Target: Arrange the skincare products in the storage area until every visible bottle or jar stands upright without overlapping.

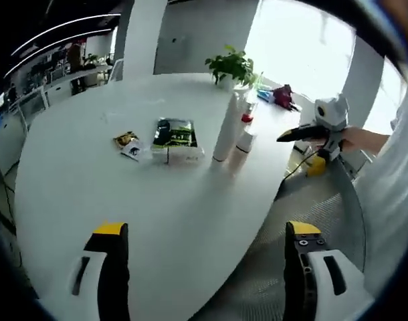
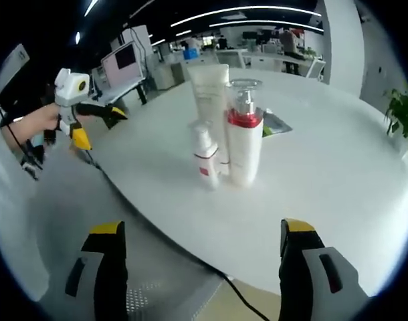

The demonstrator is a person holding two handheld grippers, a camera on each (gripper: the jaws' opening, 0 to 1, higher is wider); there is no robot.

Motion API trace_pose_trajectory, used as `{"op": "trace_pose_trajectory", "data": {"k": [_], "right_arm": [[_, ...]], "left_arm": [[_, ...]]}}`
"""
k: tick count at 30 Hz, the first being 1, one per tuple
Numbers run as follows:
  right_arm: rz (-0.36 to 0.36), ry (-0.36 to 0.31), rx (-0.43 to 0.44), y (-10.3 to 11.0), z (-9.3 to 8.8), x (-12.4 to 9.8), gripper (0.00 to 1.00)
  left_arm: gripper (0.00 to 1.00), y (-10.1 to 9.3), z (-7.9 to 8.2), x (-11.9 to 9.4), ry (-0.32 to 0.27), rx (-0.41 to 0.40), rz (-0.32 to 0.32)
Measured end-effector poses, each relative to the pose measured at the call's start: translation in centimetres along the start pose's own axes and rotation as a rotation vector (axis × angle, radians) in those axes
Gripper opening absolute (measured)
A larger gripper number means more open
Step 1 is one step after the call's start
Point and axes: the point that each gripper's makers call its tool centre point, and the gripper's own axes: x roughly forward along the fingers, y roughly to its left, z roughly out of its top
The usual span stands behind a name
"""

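- Skincare bottles stand together on the white round table [image 2: 338,194], upright, in the centre of the right gripper view and right of centre in the left gripper view.
- Tallest of them is a white tube [image 2: 209,90], standing on its cap at the back of the group in the right gripper view; in the left gripper view it is the tall white column [image 1: 228,127].
- Next in size is the pump bottle with the red band [image 2: 244,137], with a clear cap over its pump, just beside the tube and in front of it in the right gripper view.
- Smallest is the small white bottle [image 2: 206,159] with a red label, touching or nearly touching the pump bottle at its left in the right gripper view.
- Right gripper [image 2: 204,251]: its yellow-tipped jaws rise from the bottom of the right gripper view, spread wide with nothing between them; the bottles lie ahead of the gap and well apart from it.
- Left gripper [image 1: 207,237]: its jaws likewise stand wide apart and hold nothing at the bottom of the left gripper view; the bottles lie ahead of it, toward the upper right, well apart.
- In the right gripper view the left gripper also shows at the upper left, held in a hand off the table's edge.
- Other things in the left gripper view: a green and black box [image 1: 174,139] left of the bottles, a small sachet [image 1: 128,143] beside it, and a potted plant [image 1: 232,67] at the table's far edge.
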Motion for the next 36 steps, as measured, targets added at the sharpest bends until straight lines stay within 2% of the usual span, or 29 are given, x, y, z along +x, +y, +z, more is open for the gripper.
{"op": "trace_pose_trajectory", "data": {"k": [3, 7, 12, 13, 17, 24, 26, 28, 32, 36], "right_arm": [[-0.004, -0.001, 0.024, -0.4, -0.4, 0.0, 0.94], [-0.003, 0.005, 0.043, -0.6, -0.9, 0.1, 0.94], [-0.011, -0.002, 0.076, -1.0, -1.2, 0.2, 0.93], [-0.013, -0.001, 0.084, -1.2, -1.3, 0.3, 0.93], [-0.017, -0.002, 0.105, -1.5, -1.3, 0.5, 0.93], [-0.011, 0.010, 0.132, -2.0, -2.0, 1.5, 0.92], [-0.013, 0.013, 0.138, -1.8, -2.1, 1.5, 0.92], [-0.016, 0.010, 0.141, -1.8, -2.0, 1.5, 0.92], [-0.019, 0.010, 0.159, -2.1, -2.3, 1.5, 0.92], [-0.023, 0.017, 0.175, -2.3, -2.6, 1.6, 0.91]], "left_arm": [[0.86, -0.2, 1.7, 1.0, -0.008, 0.009, -0.021], [0.80, 0.4, 3.1, 2.6, -0.004, 0.044, -0.041], [0.73, 1.3, 4.0, 4.1, 0.055, 0.108, -0.058], [0.72, 2.0, 4.3, 4.5, 0.058, 0.106, -0.067], [0.69, 2.5, 4.8, 5.5, 0.066, 0.112, -0.098], [0.67, 4.6, 5.9, 7.5, 0.103, 0.179, -0.105], [0.66, 4.8, 6.3, 7.9, 0.114, 0.205, -0.110], [0.67, 5.6, 7.1, 9.0, 0.096, 0.283, -0.112], [0.66, 6.3, 8.2, 10.2, 0.095, 0.365, -0.124], [0.62, 6.9, 8.4, 11.4, 0.143, 0.419, -0.130]]}}
